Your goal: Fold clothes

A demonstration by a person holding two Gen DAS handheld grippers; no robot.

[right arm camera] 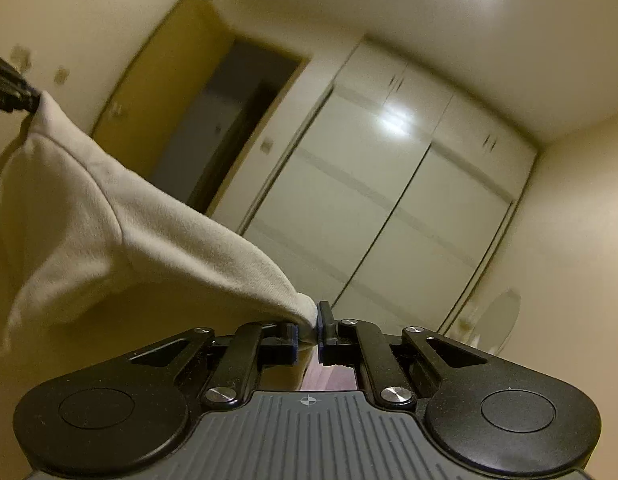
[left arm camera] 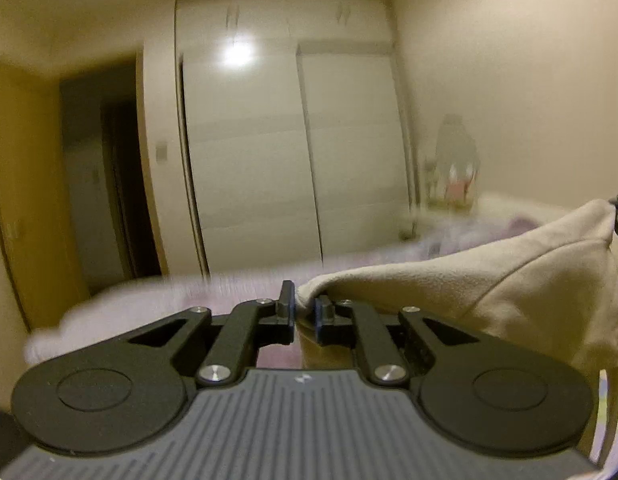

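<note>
Cream garment (left arm camera: 489, 280) hangs between left gripper (left arm camera: 305, 308) and right gripper (right arm camera: 307, 322), each clamped narrowly on a corner; we should keep it taut toward 3 o'clock, level.

White sliding wardrobe (left arm camera: 293, 152) fills back wall, lamp glare on its door. Wooden door (left arm camera: 25, 200) open beside dark doorway (left arm camera: 105, 176).
</note>
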